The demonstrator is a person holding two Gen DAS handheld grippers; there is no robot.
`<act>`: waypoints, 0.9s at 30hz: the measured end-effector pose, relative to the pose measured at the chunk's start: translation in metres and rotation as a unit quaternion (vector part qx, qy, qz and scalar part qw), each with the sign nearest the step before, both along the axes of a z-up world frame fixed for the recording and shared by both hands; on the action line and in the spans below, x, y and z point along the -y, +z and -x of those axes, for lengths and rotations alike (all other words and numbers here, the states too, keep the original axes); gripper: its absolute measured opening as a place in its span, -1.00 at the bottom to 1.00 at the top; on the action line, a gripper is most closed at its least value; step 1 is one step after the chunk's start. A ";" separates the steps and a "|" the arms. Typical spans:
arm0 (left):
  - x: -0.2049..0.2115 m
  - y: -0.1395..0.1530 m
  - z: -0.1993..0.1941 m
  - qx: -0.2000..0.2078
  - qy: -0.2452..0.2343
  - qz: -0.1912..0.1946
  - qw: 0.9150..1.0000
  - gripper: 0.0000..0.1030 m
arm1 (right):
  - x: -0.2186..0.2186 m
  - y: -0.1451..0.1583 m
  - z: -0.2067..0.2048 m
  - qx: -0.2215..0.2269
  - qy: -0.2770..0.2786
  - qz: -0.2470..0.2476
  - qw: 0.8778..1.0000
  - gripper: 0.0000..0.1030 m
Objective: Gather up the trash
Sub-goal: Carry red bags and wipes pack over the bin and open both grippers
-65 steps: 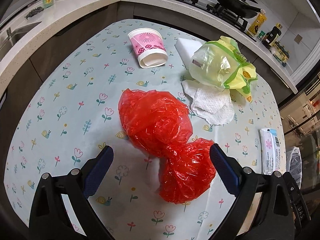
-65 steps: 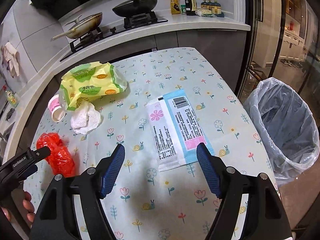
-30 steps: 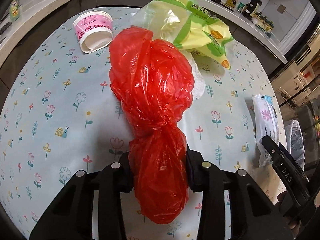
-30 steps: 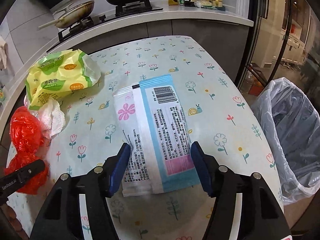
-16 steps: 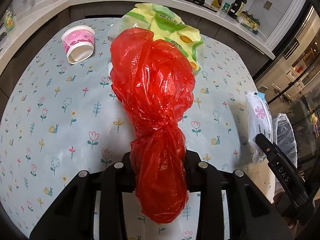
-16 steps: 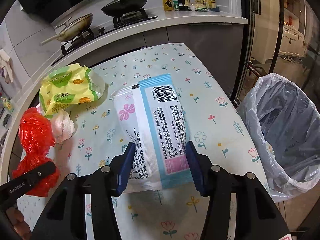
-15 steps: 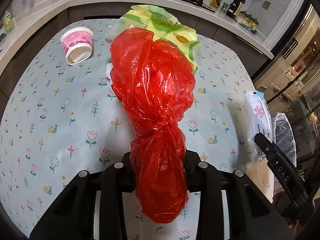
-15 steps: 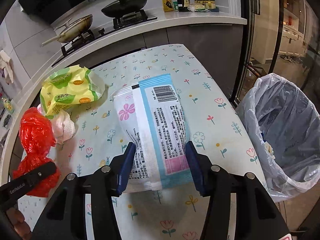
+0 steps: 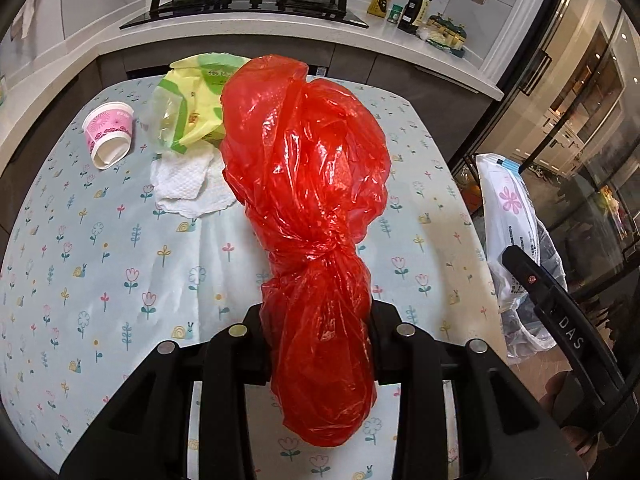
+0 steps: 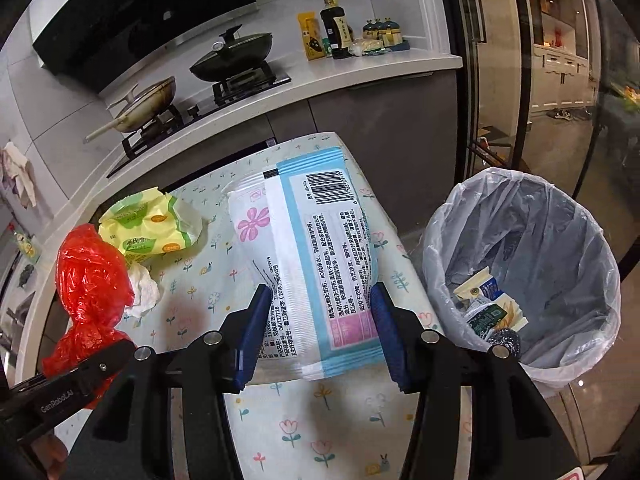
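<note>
Kitchen table (image 10: 280,432): my left tongs (image 9: 318,344) clamp the red bag (image 9: 308,184), right tongs (image 10: 318,332) pinch the wipes packet (image 10: 308,264). I'd carry both squarely over the lined bin (image 10: 532,216) before releasing.

Black handle of the right gripper (image 9: 568,332): "DAS" is printed in pale letters.
Black handle of the left gripper (image 10: 60,398): "GenRobot.AI" is printed.
White and blue wipes packet (image 10: 316,264): a barcode and small Chinese text are printed, too small to be read.
</note>
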State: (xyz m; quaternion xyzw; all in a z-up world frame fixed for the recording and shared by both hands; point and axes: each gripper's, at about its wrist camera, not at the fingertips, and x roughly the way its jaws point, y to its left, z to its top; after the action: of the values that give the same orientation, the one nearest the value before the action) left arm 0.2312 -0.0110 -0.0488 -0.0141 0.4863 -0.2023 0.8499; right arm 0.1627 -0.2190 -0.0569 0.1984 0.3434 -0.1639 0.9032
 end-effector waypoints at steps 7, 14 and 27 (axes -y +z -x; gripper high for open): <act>0.049 0.017 0.016 0.019 -0.042 0.000 0.999 -0.38 | 0.034 0.007 0.032 0.009 -0.035 -0.005 0.999 -0.04; 0.105 0.024 0.037 0.031 -0.088 -0.002 0.996 -0.38 | 0.069 0.008 0.066 0.009 -0.072 -0.008 0.997 -0.04; 0.189 0.015 0.065 0.032 -0.161 -0.021 0.986 -0.38 | 0.130 -0.004 0.110 0.000 -0.133 -0.025 0.991 -0.04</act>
State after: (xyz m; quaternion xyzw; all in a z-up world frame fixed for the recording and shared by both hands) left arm 0.1658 -0.2003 -0.0343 0.0884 0.4588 -0.3269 0.8214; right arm 0.0530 -0.3488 -0.0607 0.2645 0.3179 -0.2744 0.8681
